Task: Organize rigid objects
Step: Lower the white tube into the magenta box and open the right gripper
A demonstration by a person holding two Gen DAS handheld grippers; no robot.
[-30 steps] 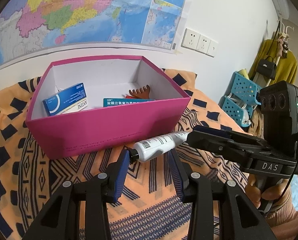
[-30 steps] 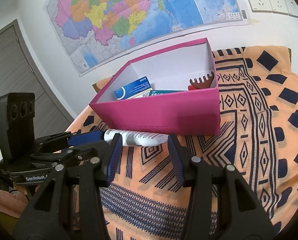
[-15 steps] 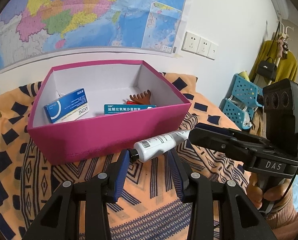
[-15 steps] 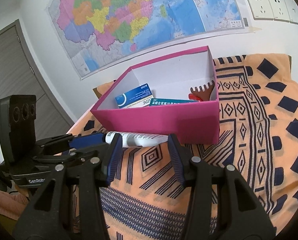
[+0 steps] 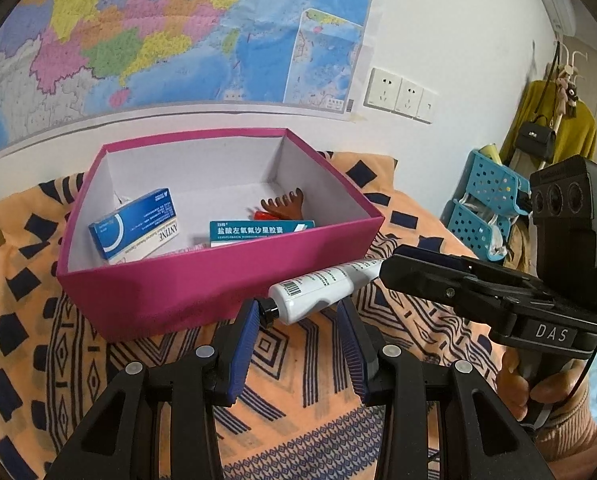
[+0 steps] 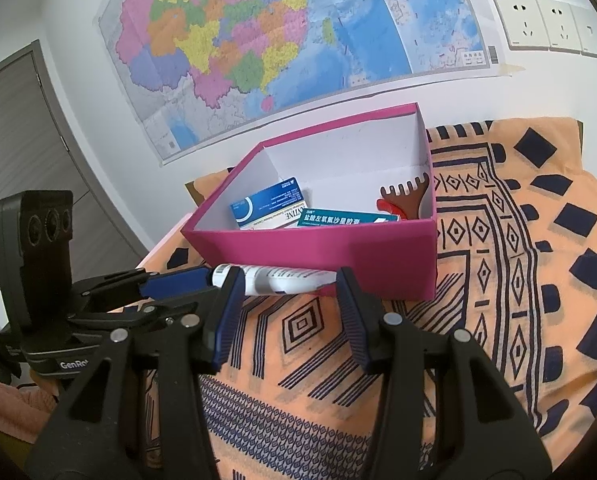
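Over the patterned cloth [image 5: 298, 380]: the white tube [image 5: 318, 288] hangs clear of the fabric just in front of the pink box [image 5: 218, 280], with its black cap toward your left side and its flat tail toward your right
Left tongs [image 5: 298, 307]: part-spread; the cap sits against the tip of one blue pad and the tube body crosses the tip of the other. I cannot tell whether the pads are pressing on it
Right tongs [image 6: 289, 278]: also part-spread, with the tail end of the tube lying across their tips. From the left wrist view the tail disappears into their tips, but I cannot tell if it is truly pinched
Your right hand [image 5: 546, 392]: wrapped round the handle at the right edge of the left wrist view
Box contents: a blue carton [image 5: 134, 228] leaning at the left, a teal carton [image 5: 258, 232] against the front wall, a brown comb-like piece [image 5: 284, 206] and something red [image 5: 260, 215] at the right
Change, tube: it keeps the same place between both sets of tips as a second ago
Change, box: in both views it has slid down the picture. In the left wrist view the tube, which sat below the box's near corner, now overlaps the front wall
Change, wall: more of the map [image 5: 158, 40] and the sockets [image 5: 398, 94] shows above the box than before
Change, tongs: the gaps look the same width as a second ago
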